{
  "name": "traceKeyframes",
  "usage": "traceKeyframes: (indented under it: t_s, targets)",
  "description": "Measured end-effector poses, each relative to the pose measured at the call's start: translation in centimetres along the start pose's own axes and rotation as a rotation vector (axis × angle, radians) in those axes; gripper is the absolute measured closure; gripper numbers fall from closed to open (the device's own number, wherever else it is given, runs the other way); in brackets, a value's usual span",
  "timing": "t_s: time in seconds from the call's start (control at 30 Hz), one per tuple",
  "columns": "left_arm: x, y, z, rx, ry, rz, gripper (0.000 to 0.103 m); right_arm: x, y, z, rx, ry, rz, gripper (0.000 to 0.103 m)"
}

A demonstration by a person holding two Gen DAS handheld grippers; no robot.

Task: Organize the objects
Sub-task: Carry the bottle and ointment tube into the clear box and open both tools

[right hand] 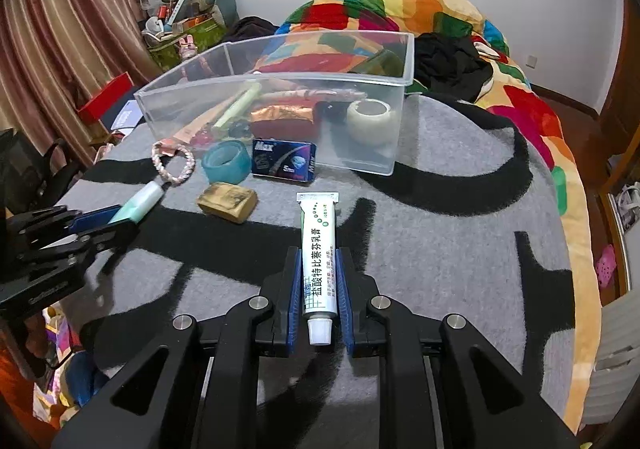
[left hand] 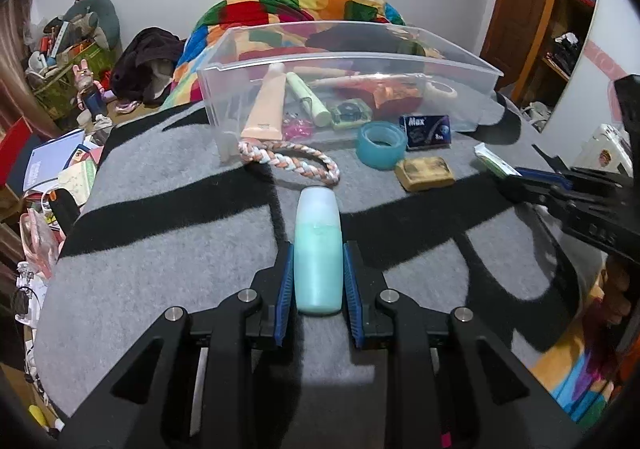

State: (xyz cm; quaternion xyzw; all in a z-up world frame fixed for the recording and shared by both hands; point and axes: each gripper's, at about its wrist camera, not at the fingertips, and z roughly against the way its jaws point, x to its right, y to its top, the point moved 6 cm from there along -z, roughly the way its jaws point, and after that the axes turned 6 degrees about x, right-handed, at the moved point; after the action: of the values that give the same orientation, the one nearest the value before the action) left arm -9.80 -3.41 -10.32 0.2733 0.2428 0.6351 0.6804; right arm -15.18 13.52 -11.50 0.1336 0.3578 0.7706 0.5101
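My left gripper (left hand: 319, 249) is shut on a pale blue-green bottle (left hand: 318, 233), which points away from me above the grey and black blanket (left hand: 160, 249). My right gripper (right hand: 318, 253) is shut on a white ointment tube (right hand: 318, 245) with green print, its cap toward the camera. Each gripper also shows in the other's view: the left gripper (right hand: 100, 225) with its bottle (right hand: 140, 205), and the right gripper (left hand: 520, 177) with its tube (left hand: 494, 163). Beyond both stands a clear plastic bin (left hand: 400, 61) (right hand: 280, 79) holding several items.
On the blanket in front of the bin lie a braided ring (left hand: 288, 161), a teal tape roll (left hand: 380, 145), a dark blue box (left hand: 428, 131) and a yellow-brown block (left hand: 424, 173). A multicoloured quilt (right hand: 400, 9) is heaped behind. Clutter fills the floor at left.
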Motion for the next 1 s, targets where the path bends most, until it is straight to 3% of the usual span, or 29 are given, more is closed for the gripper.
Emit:
traceKeyframes:
  t_s: [0.23,0.43,0.7,1.0]
  targets:
    - [0.0,0.5,-0.4,0.035,0.013,0.006,0.079,-1.3,1.3,1.6,0.061,0.017,0.017,0.088]
    - [-0.3,1.7,1.7,0.1,0.008,0.026,0.079,-2.3,3.0,2.9,0.122,0.017,0.043,0.088]
    - [-0.9,6.1,4.5,0.216,-0.012,0.069,0.079,-2.7,5.8,3.5,0.188,0.004,0.045,0.088]
    - [-1.4,10.6,4.2,0.269,-0.02,0.092,0.079,-1.3,9.5,2.6,0.222,-0.014,-0.003,0.088]
